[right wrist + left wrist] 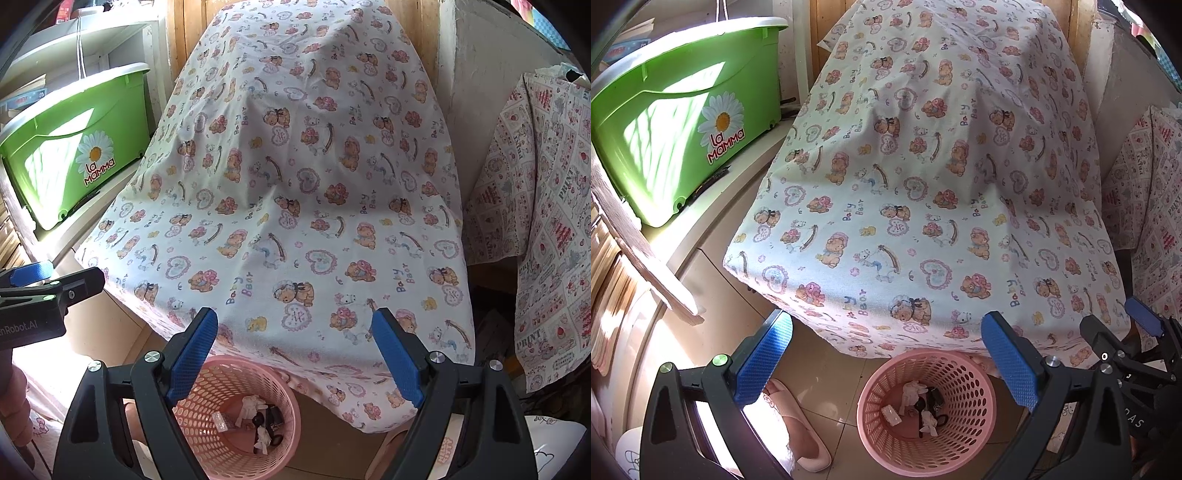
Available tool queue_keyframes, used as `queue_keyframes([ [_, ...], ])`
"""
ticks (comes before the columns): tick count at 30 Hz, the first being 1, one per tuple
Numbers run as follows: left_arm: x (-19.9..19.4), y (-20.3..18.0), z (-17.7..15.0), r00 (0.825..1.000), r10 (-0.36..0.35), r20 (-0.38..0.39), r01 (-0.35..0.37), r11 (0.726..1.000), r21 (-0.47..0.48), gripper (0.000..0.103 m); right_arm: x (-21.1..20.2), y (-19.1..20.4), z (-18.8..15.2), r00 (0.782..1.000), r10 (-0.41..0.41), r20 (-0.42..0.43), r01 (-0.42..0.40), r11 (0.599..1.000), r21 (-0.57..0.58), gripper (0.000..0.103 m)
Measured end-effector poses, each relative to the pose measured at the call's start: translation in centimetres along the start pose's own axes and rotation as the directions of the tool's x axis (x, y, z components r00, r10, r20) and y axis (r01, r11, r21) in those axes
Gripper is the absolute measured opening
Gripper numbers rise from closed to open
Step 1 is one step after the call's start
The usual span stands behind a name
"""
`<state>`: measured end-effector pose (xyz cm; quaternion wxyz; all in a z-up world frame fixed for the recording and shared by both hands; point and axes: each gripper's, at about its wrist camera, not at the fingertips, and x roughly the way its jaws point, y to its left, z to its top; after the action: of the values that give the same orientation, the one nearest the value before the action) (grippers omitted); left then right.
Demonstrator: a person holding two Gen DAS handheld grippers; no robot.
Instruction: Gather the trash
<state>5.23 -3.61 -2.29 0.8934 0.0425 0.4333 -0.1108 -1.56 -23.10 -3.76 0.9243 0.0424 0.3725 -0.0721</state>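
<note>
A pink perforated basket (960,439) stands on the floor under the near edge of a table draped in a bear-print cloth (923,166). It holds crumpled white tissues (911,395), a small white packet (891,415) and dark bits. My left gripper (886,363) is open and empty above the basket. My right gripper (295,356) is open and empty over the cloth's edge; the basket (280,398) and its trash (258,417) lie below it. The right gripper also shows at the right of the left view (1137,332); the left gripper shows at the left of the right view (48,284).
A green "La Mamma" tub (672,122) sits on a shelf at the left. A pink slipper (798,428) lies on the tiled floor left of the basket. Another patterned cloth (546,229) hangs at the right. A wooden plank (639,240) leans at the left.
</note>
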Motion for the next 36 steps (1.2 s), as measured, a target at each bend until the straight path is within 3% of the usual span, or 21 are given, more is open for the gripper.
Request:
queue_keyframes([
  [36, 0.06, 0.21, -0.01, 1.0, 0.016, 0.004, -0.016, 1.0, -0.001, 0.101, 0.33, -0.34, -0.01, 1.0, -0.001, -0.007, 0.001, 1.0, 0.006, 0.087],
])
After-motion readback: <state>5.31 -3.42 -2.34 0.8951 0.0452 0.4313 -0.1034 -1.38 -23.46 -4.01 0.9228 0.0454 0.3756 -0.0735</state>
